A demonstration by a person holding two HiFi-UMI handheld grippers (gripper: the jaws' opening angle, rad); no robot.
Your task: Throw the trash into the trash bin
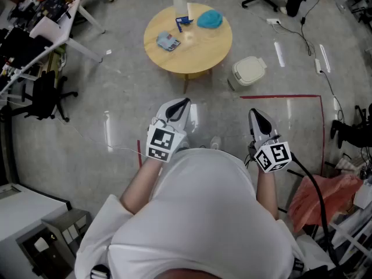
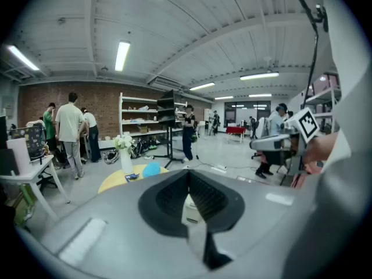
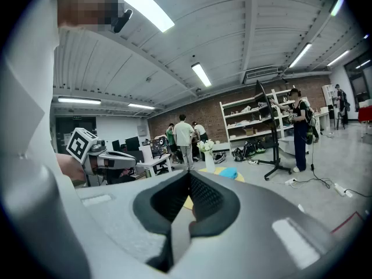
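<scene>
Left hand-held gripper [image 1: 183,102] and right hand-held gripper [image 1: 254,113]: I see both fully closed, empty, aimed at the far round wooden table [image 1: 209,54]. Flat grey-blue packet [image 1: 168,40] lies there, long axis far-left to near-right. White lidded trash bin [image 1: 250,70] stands on the floor, right of the table.

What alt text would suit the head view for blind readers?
Seen from above, a person in white holds the left gripper and right gripper, both shut and empty, toward a round wooden table bearing a teal bundle. A white lidded bin stands on the floor beside it.
</scene>
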